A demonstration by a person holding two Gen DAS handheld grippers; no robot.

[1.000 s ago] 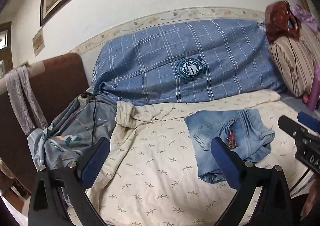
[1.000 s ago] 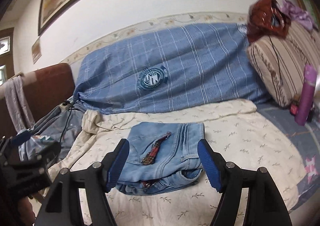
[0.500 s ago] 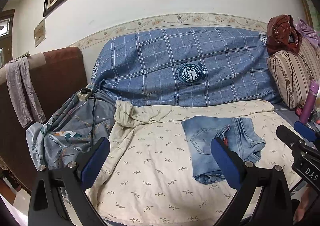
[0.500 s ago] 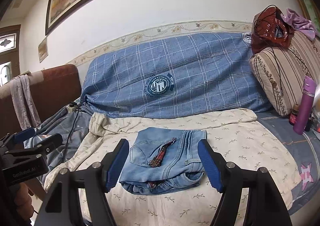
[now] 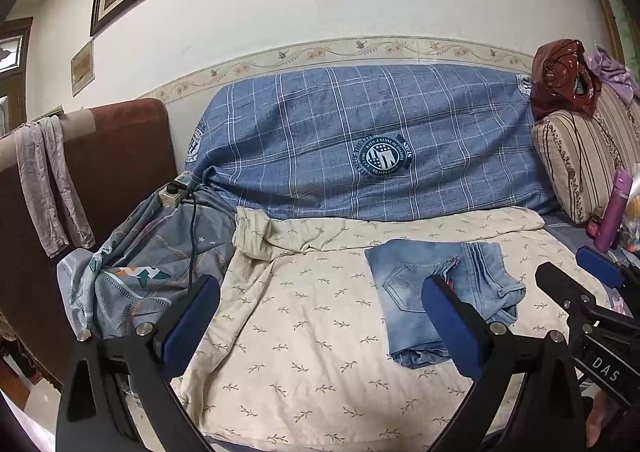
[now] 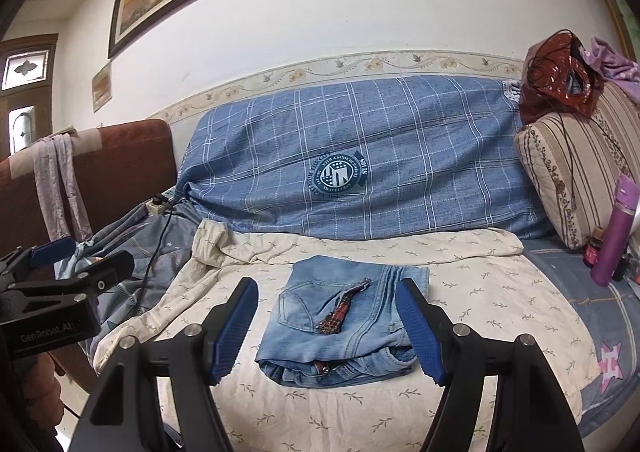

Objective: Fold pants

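The light-blue denim pants (image 6: 308, 336) lie folded into a compact bundle on the cream leaf-print sheet (image 6: 480, 292), with a red plaid belt strip on top. My right gripper (image 6: 327, 286) hovers in front of the bundle, open, with nothing between its blue pads. In the left wrist view the pants (image 5: 404, 292) sit to the right, partly behind one finger. My left gripper (image 5: 320, 282) is open and empty over the bare sheet (image 5: 300, 332). Each gripper shows at the edge of the other's view: the right gripper (image 5: 592, 292) and the left gripper (image 6: 68, 264).
A blue plaid blanket (image 6: 360, 155) covers the sofa back. A striped cushion (image 6: 572, 171) and a purple bottle (image 6: 616, 236) stand at the right. At the left are a power strip with cable (image 5: 174, 193), a grey patterned cloth (image 5: 152, 260) and a brown armrest (image 5: 112, 171).
Both grippers have drawn back and up from the bed, so the pants look smaller and farther away. The pants have not moved. Both sets of jaws stay open.
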